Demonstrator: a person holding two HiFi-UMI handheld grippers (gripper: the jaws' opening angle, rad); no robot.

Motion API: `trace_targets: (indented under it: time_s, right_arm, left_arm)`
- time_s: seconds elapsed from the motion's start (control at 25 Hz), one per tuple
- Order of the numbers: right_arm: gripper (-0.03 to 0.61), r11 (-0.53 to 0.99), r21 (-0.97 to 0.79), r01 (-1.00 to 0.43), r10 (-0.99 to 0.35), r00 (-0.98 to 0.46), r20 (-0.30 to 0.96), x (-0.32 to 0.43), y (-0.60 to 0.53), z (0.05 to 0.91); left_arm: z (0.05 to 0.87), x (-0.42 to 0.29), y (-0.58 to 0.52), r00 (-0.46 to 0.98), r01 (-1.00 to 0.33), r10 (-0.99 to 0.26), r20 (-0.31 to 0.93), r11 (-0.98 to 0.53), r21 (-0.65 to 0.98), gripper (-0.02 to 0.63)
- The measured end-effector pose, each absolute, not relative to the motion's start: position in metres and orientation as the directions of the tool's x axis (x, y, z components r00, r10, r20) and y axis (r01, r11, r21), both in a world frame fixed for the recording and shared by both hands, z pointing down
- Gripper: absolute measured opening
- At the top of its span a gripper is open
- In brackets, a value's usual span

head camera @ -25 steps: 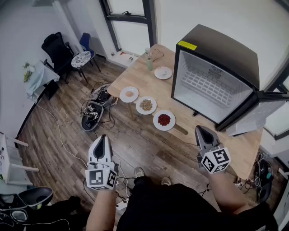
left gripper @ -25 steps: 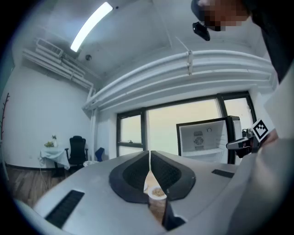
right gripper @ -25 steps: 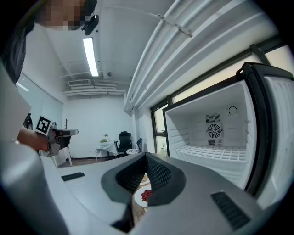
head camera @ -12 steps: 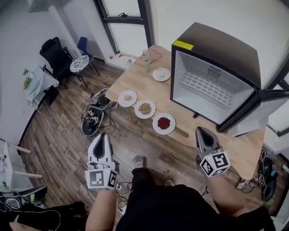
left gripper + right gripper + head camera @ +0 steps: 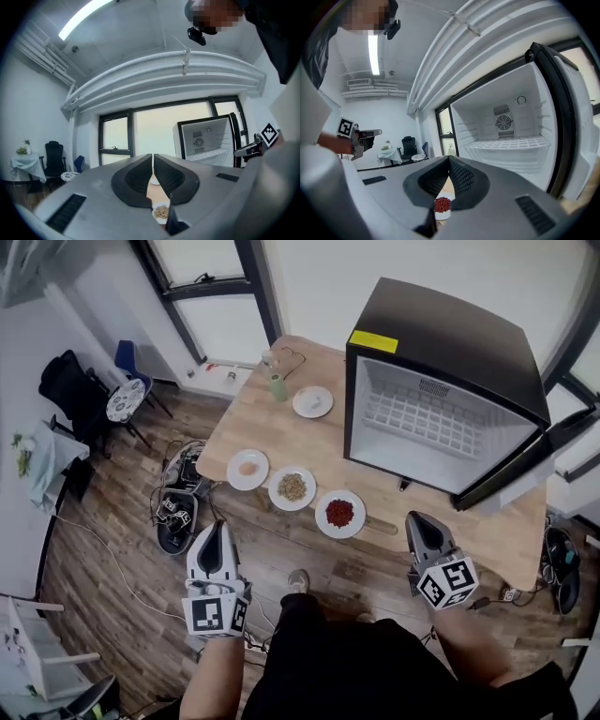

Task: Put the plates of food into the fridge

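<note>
Several white plates of food lie on the wooden table [image 5: 309,442]: one with red food [image 5: 339,513], one with brownish grains [image 5: 292,487], one with a pale orange portion [image 5: 247,469], and a plate [image 5: 312,401] farther back. The small black fridge [image 5: 441,399] stands open on the table, its white inside with a wire shelf [image 5: 441,423] empty. My left gripper [image 5: 215,538] is shut and empty, held off the table's near edge. My right gripper [image 5: 422,526] is shut and empty, in front of the fridge. The red plate [image 5: 442,206] shows past the right jaws, the grain plate [image 5: 161,212] past the left.
The fridge door [image 5: 525,465] hangs open to the right. A small green bottle [image 5: 277,387] and a cable lie at the table's far end. On the wood floor sit a tangle of cables and a device [image 5: 173,512], with chairs [image 5: 66,390] at the far left.
The head view has shifted, so the table and fridge sit more to the left and nearer. Both grippers stay shut and in about the same place in the view.
</note>
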State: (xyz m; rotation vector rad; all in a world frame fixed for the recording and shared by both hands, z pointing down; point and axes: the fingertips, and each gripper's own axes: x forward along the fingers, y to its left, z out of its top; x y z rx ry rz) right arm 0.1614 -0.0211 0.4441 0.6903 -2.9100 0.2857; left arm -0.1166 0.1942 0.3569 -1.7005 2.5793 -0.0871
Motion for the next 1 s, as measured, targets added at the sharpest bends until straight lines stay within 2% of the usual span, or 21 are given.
trace_targets:
  time_s: [0.28, 0.52, 0.76, 1.0]
  right_arm:
    - [0.017, 0.79, -0.175, -0.588, -0.553, -0.806, 0.21, 0.143, -0.026, 0.453]
    - [0.017, 0.7, -0.207, -0.683, -0.652, -0.73, 0.205, 0.135, -0.019, 0.459]
    - [0.017, 0.648, -0.278, -0.709, -0.662, -0.705, 0.254, 0.11, 0.003, 0.49]
    - [0.017, 0.627, -0.33, -0.706, -0.639, -0.708, 0.3, 0.09, 0.033, 0.522]
  left_arm:
    - [0.364, -0.148, 0.126, -0.145, -0.986, -0.989, 0.027, 0.142, -0.088, 0.015]
    - [0.374, -0.169, 0.09, -0.013, -0.998, -1.0, 0.022, 0.011, -0.062, 0.015]
    - [0.394, -0.171, 0.055, 0.164, -0.984, -0.986, 0.026, -0.165, -0.065, 0.015]
    - [0.405, -0.156, 0.037, 0.282, -0.957, -0.959, 0.011, -0.282, -0.062, 0.015]
